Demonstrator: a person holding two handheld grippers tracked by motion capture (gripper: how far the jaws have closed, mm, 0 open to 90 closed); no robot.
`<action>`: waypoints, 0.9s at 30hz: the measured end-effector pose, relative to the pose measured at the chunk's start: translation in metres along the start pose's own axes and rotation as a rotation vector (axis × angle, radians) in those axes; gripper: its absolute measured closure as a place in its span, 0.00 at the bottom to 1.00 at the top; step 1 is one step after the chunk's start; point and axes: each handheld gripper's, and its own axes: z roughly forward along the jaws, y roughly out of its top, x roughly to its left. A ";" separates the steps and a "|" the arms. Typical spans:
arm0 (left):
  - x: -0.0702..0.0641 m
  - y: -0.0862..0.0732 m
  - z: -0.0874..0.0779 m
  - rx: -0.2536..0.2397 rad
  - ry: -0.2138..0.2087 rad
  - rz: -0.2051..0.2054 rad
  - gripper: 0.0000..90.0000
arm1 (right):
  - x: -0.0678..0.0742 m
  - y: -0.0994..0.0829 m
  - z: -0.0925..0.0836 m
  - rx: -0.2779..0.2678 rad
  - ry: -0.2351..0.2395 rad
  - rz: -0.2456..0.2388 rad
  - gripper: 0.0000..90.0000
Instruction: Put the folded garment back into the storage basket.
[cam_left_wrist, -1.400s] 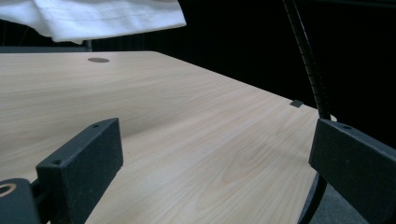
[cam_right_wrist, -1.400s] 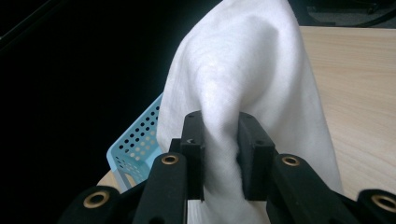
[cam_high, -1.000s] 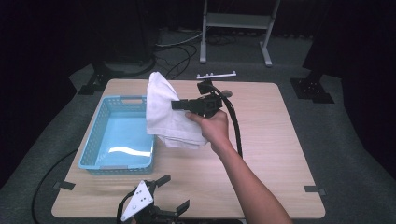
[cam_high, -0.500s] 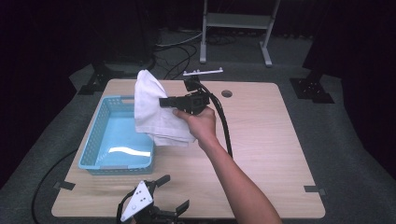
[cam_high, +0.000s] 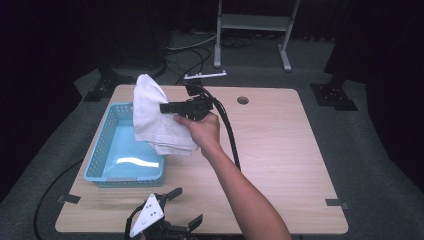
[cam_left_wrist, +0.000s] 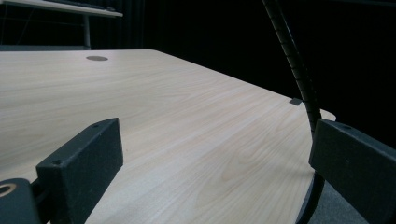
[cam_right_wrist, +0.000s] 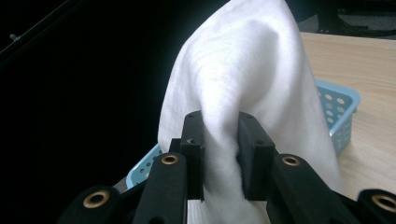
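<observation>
The pale wood-grain laminate surface (cam_high: 280, 150) carries a light blue perforated plastic basket (cam_high: 107, 150) along its left side; the basket is the landmark for all positions below.

Change of state: compared with one second ago, the right claw (cam_high: 165, 107) and its load have travelled from beside the basket's right wall toward the basket's far right corner, rising slightly. The load now hangs partly over the basket interior. Judgement: the cloth is being carried into position for deposit in the basket; release is not yet done.

The white folded woven cloth (cam_right_wrist: 243, 79) is soft and matte, and drapes in loose folds. The right claw's black jaws pinch a fold of it from both sides.

The left claw (cam_high: 182, 207) rests on the surface just in front of the basket's near wall, jaws spread, nothing between them.
</observation>
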 end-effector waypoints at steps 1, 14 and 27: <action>0.000 0.000 0.000 0.000 -0.001 0.000 0.03 | 0.001 0.001 0.001 -0.001 0.002 0.000 0.83; 0.000 0.000 0.000 -0.003 0.002 -0.005 0.03 | 0.013 0.007 0.021 0.020 0.014 -0.025 0.83; 0.000 -0.001 0.000 -0.002 -0.002 -0.006 0.03 | 0.021 0.007 0.041 0.040 0.025 -0.038 0.83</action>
